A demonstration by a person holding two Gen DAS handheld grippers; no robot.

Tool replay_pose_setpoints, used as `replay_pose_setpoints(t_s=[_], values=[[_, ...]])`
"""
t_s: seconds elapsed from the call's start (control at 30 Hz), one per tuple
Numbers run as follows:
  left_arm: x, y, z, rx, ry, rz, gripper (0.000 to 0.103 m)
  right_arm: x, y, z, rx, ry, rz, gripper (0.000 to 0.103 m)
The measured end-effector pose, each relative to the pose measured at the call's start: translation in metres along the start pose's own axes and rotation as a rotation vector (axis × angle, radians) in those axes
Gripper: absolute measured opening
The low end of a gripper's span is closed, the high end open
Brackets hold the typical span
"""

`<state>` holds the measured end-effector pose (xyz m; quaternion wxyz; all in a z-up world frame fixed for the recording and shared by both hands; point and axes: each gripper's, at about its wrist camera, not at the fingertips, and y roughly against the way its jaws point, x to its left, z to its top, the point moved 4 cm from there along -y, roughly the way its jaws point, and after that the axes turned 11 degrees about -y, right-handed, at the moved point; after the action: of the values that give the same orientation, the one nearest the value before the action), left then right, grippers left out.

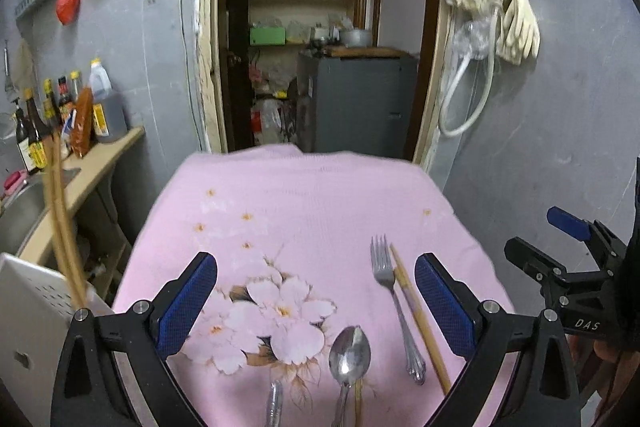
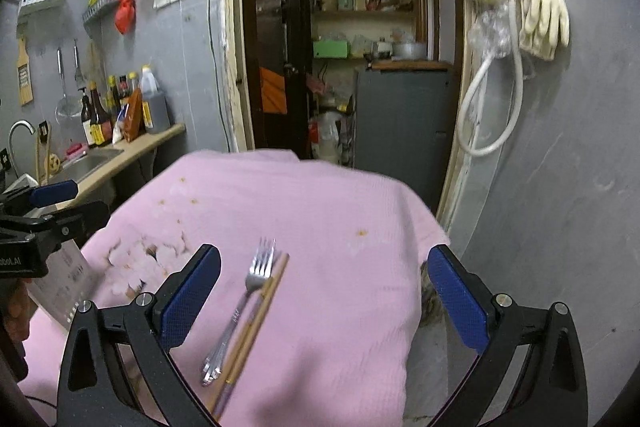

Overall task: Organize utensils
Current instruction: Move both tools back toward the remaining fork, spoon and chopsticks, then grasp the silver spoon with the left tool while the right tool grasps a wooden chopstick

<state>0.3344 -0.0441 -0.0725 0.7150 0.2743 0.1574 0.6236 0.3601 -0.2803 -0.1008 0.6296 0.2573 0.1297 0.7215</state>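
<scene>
On the pink flowered cloth (image 1: 304,211) lie a steel fork (image 1: 394,303), a wooden chopstick (image 1: 420,319) beside it, a steel spoon (image 1: 349,351) and another metal handle (image 1: 274,403) near the bottom edge. My left gripper (image 1: 316,307) is open above the cloth, the spoon between its fingers. Two chopsticks (image 1: 60,227) stand in a white holder (image 1: 36,323) at the left. In the right wrist view the fork (image 2: 244,303) and chopstick (image 2: 256,323) lie between the fingers of my open right gripper (image 2: 324,299), which also shows in the left wrist view (image 1: 568,227).
A counter (image 2: 132,151) with a sink (image 2: 88,163) and sauce bottles (image 2: 104,111) runs along the left wall. An open doorway (image 2: 352,39) with shelves and a grey cabinet (image 2: 400,123) lies behind the table. Gloves and a hose (image 2: 520,27) hang on the right wall.
</scene>
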Motion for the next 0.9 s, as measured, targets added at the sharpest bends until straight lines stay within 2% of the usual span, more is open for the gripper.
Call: replay_pose_setpoints(t_s=[0.3,0.5,0.57,0.7,0.77,0.9], values=[[-0.01,-0.039,-0.033,0.103,-0.011,-0.06,0.099,-0.006,-0.034,-0.045,0.109,-0.037,0.035,0.102],[-0.013,-0.058,-0.053,0.166,-0.005,-0.122,0.08,-0.005,-0.047,-0.06,0.157,-0.04,0.054,0.099],[-0.012,-0.065,-0.06,0.193,0.004,-0.147,0.072,-0.003,-0.051,-0.063,0.176,-0.04,0.063,0.089],[-0.012,-0.075,-0.072,0.241,0.038,-0.219,0.064,0.005,-0.058,-0.069,0.222,-0.037,0.091,0.073],[-0.011,-0.079,-0.077,0.259,0.05,-0.243,0.056,0.008,-0.061,-0.07,0.24,-0.026,0.111,0.062],[-0.012,-0.08,-0.082,0.264,0.044,-0.272,0.052,0.022,-0.065,-0.075,0.272,0.005,0.149,0.048]])
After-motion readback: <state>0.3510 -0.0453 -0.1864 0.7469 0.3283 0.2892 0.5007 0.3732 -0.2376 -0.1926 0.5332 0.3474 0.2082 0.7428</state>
